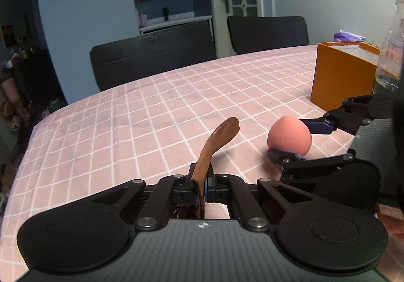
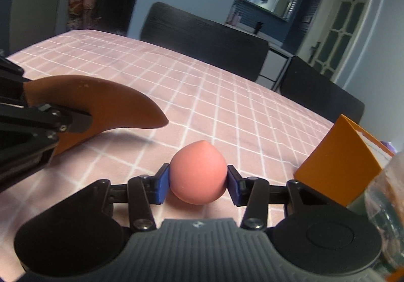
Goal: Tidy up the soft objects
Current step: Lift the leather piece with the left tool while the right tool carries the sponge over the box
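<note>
Left gripper (image 1: 202,182): jaws drawn together, clamped on a thin, flat, brown leather-like strip (image 1: 219,138). The strip stands on edge between the blue pads. Its free end curves up and forward over the pink tablecloth with a white grid (image 1: 151,110). In the right wrist view the same strip (image 2: 101,103) shows as a broad brown crescent; its tip hangs free above the cloth, near the sponge on its left.

Right gripper (image 2: 198,182): jaws about half apart, closed on a pink, soft, teardrop-shaped sponge (image 2: 198,172). Both blue pads (image 2: 161,185) touch the sponge at its widest part, one on each side. The point of the sponge faces up. Its underside is at or just above the cloth; I cannot tell whether it rests there. In the left wrist view the sponge (image 1: 289,134) sits between the right gripper's (image 1: 296,139) two blue tips.

Landmark: the sponge. An open orange rectangular box (image 1: 341,75) stands on the cloth beyond it and to its right, apart from it. A clear plastic bottle with a white cap (image 1: 391,42) stands just right of the box. A purple packet (image 1: 348,36) shows behind the box. Two black chair backs (image 1: 151,57) stand at the far table edge, well beyond the sponge.
</note>
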{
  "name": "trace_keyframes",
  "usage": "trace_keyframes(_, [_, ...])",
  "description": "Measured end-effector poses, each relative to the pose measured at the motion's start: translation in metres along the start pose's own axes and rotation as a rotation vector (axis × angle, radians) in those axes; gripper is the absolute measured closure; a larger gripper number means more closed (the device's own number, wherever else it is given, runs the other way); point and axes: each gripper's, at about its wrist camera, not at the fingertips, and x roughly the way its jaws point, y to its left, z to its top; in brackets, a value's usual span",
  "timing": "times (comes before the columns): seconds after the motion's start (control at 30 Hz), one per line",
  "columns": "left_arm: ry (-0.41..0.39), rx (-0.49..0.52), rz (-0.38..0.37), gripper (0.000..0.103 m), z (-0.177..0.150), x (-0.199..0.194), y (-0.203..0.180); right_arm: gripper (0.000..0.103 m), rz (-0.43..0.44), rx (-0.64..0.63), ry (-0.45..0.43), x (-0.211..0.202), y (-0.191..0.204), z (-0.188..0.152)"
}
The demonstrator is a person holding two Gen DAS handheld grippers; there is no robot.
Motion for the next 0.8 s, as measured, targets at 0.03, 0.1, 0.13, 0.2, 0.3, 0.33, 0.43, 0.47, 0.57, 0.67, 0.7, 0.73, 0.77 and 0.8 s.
trace_keyframes(0.03, [-0.002,0.002,0.003,0.099,0.0,-0.005,-0.001,0.057,0.017,-0.002,0.003,-0.006,0.0,-0.001])
trace_keyframes(0.1, [-0.005,0.018,0.027,0.099,-0.001,-0.015,-0.006,0.057,0.052,0.004,0.008,-0.018,0.0,-0.003])
trace_keyframes(0.13, [-0.006,0.023,0.034,0.099,-0.001,-0.02,-0.009,0.057,0.068,0.009,0.009,-0.025,-0.002,-0.004])
trace_keyframes(0.2, [0.005,0.01,0.032,0.099,-0.003,-0.03,-0.012,0.057,0.102,0.018,0.011,-0.04,-0.005,-0.009])
trace_keyframes(0.3, [0.011,-0.008,0.029,0.099,-0.008,-0.048,-0.017,0.057,0.171,0.036,0.016,-0.062,-0.013,-0.017])
trace_keyframes(0.33, [0.005,-0.003,0.029,0.099,-0.01,-0.054,-0.021,0.057,0.193,0.038,0.018,-0.07,-0.016,-0.02])
trace_keyframes(0.43, [0.004,-0.003,0.008,0.099,-0.017,-0.071,-0.032,0.057,0.237,0.017,0.016,-0.092,-0.019,-0.034])
trace_keyframes(0.47, [0.003,-0.003,0.0,0.099,-0.019,-0.077,-0.036,0.057,0.253,0.014,0.017,-0.099,-0.021,-0.039])
trace_keyframes(0.57, [0.002,0.0,-0.028,0.099,-0.024,-0.095,-0.047,0.057,0.299,0.026,0.033,-0.118,-0.031,-0.052])
trace_keyframes(0.67, [0.007,0.004,-0.061,0.099,-0.028,-0.112,-0.058,0.057,0.332,0.043,0.052,-0.134,-0.043,-0.066])
trace_keyframes(0.7, [0.008,0.006,-0.073,0.099,-0.03,-0.117,-0.062,0.057,0.34,0.045,0.057,-0.139,-0.048,-0.071])
trace_keyframes(0.73, [0.008,0.01,-0.086,0.099,-0.031,-0.122,-0.066,0.057,0.346,0.043,0.063,-0.144,-0.051,-0.076])
trace_keyframes(0.77, [0.011,0.014,-0.098,0.099,-0.032,-0.127,-0.07,0.057,0.346,0.04,0.067,-0.149,-0.055,-0.081])
trace_keyframes(0.8, [0.013,0.018,-0.11,0.099,-0.033,-0.131,-0.074,0.057,0.344,0.036,0.071,-0.154,-0.059,-0.086])
